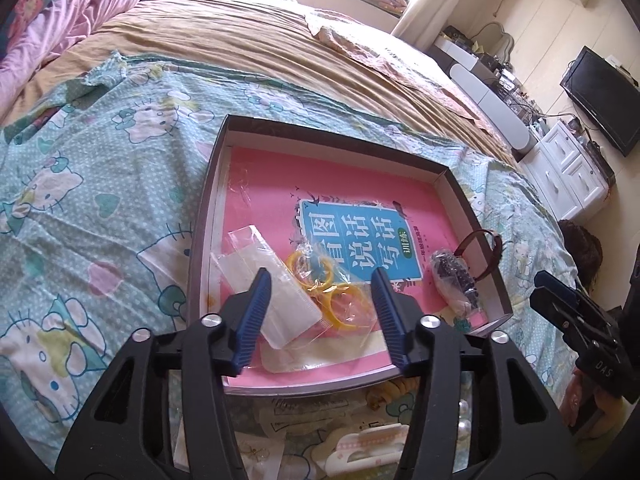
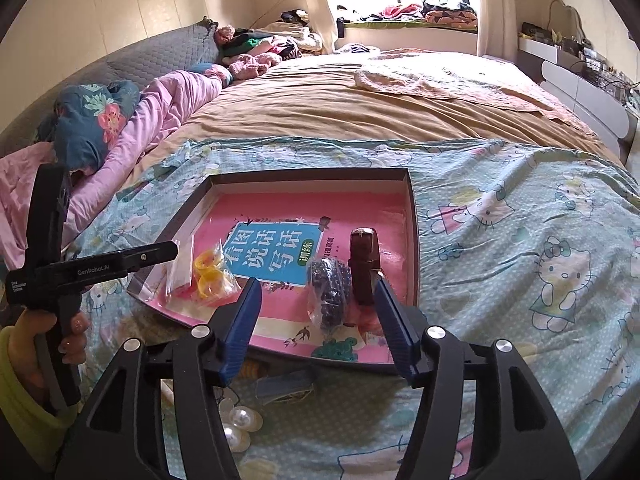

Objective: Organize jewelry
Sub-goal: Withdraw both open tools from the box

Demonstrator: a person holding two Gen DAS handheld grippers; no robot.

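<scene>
A shallow dark box [image 1: 208, 184] [image 2: 414, 240] with a pink book inside lies on the bedspread. In it are a bag of yellow rings [image 1: 336, 292] [image 2: 208, 276], a clear flat packet [image 1: 272, 280], a bag of dark beads [image 1: 456, 276] [image 2: 328, 292] and a brown watch strap [image 1: 486, 252] [image 2: 362, 264]. My left gripper [image 1: 320, 300] is open and empty over the rings and packet. My right gripper [image 2: 316, 308] is open and empty just in front of the beads and strap. The right gripper also shows in the left wrist view [image 1: 576, 316], and the left gripper in the right wrist view [image 2: 152, 256].
Loose items lie in front of the box: white pearls [image 2: 240, 420], a white hair clip [image 1: 360, 444], a small dark card box [image 2: 284, 390] and a yellow scrunchie [image 1: 388, 394]. The Hello Kitty bedspread [image 2: 520, 240] spreads all around. Pink bedding [image 2: 160, 108] lies at far left.
</scene>
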